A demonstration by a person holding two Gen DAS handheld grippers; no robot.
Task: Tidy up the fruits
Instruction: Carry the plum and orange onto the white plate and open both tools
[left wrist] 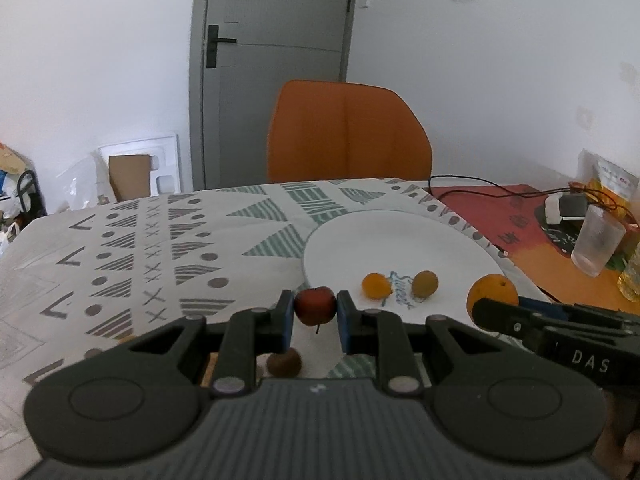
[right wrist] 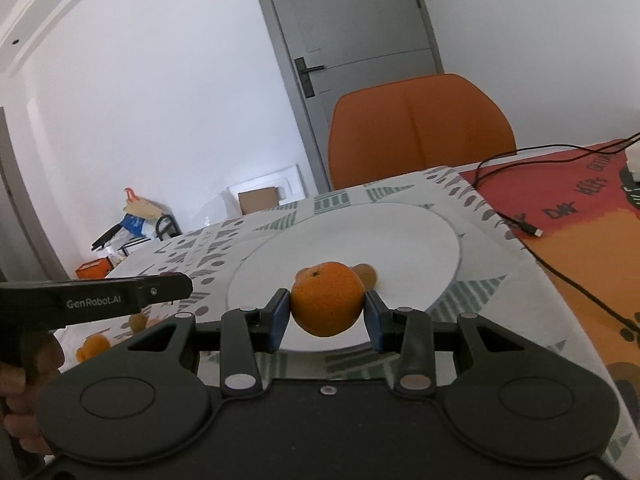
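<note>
The left tongs grip a small red apple above the near rim of the white plate. The right tongs clamp an orange over the plate's near side. A small orange and a kiwi lie on the plate; another kiwi sits on the bench below the left tongs.

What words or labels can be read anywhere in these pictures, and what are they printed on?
"GenRobot.AI": on the side of the left gripper, seen from the right wrist.
"DAS": on the side of the right gripper, seen from the left wrist.
"Sweet": blue script on the white plate.
Dark lettering on the red and orange cloth: too distorted to read.
Red print on the yellow packet: too small and blurred to read.
</note>
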